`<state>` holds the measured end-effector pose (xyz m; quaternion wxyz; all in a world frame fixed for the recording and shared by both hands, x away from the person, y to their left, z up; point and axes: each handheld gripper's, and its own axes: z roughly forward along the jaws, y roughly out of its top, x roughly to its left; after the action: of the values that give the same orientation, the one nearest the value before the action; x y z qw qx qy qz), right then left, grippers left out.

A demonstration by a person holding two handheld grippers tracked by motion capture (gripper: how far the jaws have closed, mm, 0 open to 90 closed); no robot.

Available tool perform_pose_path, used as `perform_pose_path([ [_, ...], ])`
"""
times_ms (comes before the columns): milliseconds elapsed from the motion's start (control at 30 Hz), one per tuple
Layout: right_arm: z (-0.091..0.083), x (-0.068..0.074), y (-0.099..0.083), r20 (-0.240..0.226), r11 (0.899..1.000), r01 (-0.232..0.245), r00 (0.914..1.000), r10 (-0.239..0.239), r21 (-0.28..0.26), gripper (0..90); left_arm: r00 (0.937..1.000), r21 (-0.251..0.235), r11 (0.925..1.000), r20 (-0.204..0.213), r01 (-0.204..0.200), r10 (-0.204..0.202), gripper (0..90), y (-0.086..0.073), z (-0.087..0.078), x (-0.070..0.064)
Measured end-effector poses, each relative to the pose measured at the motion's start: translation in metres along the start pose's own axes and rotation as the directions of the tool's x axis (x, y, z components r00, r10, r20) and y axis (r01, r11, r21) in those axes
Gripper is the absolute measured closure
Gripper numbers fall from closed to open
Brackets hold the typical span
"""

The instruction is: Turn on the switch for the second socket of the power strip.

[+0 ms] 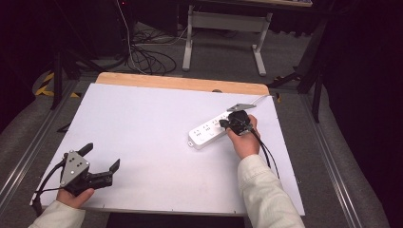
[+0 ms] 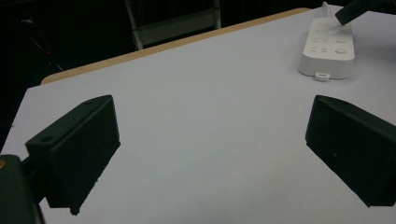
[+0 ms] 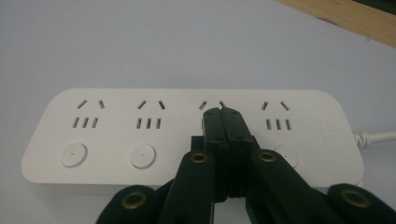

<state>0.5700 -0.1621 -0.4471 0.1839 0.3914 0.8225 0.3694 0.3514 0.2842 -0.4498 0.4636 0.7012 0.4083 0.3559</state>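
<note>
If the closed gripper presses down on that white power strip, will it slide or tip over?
The power strip looks low, wide and flat on the table, so tipping seems unlikely. Its smooth plastic shell on the smooth white surface could let it slide if pushed sideways. The right gripper, jaws shut, bears near the middle, so downward pressure should probably stay stable.

Bench [image 1: 142, 133]: white top, bare wooden strip [image 1: 180, 83] along the far edge. Floor beyond: coiled black cables [image 1: 147, 59] off the far-left corner; white table frame [image 1: 223, 28] behind.

third socket's button [image 3: 219, 151] hidden behind right gripper [image 3: 223, 112]
</note>
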Motion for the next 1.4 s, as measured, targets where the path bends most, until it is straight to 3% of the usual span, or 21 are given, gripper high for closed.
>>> perform_pose_path([
  [300,0.0052,0.0012,-0.0015,0.0,0.999,-0.009,1.0,0.009,0.034,90.0,1.0,0.004,1.0,0.004,0.001,-0.001,3.4,0.0,0.0003,-0.0002],
  [733,0.007,0.003,-0.0016,0.011,0.999,-0.002,0.9999,0.002,0.041,90.0,1.0,0.007,1.0,0.004,-0.003,0.003,3.4,-0.0003,0.0004,-0.0004],
  [1067,0.0085,0.0058,-0.0011,0.025,0.998,0.019,0.9995,-0.021,0.057,90.0,1.0,0.008,1.0,0.004,-0.003,0.003,3.4,-0.0004,0.0007,-0.0007],
  [1400,0.0095,0.007,0.0001,0.037,0.997,0.002,0.9993,-0.005,0.074,90.0,1.0,0.007,1.0,0.004,-0.003,0.003,3.4,-0.0003,0.0006,-0.0008],
])
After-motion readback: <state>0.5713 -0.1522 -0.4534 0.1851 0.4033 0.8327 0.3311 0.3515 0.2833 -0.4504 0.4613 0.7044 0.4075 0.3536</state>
